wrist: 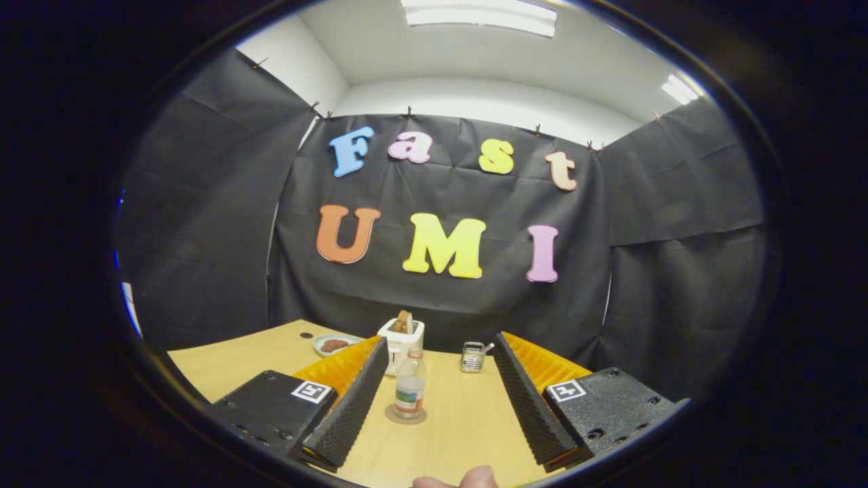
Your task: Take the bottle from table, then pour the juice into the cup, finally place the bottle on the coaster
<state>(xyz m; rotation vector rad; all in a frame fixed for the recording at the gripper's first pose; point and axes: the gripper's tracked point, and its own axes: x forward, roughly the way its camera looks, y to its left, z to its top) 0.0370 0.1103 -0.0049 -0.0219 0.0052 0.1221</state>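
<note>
Right now the claw [439,386] is spread wide with nothing in it, and the clear bottle [409,390] stands on a round coaster [405,415] on the table [468,427] between its fingers, probably light, smooth and a bit squishy, so pinch its fat middle gently.

Ribbed fingers [352,407] on screwed blocks bearing square coded markers [311,391].

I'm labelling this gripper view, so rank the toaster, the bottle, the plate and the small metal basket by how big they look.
Largest to smallest as they look:
1. Bottle, on its coaster between the open gripper fingers; nearness inflates it.
2. Toaster, just behind.
3. Plate and metal basket: too close to rank.
</note>
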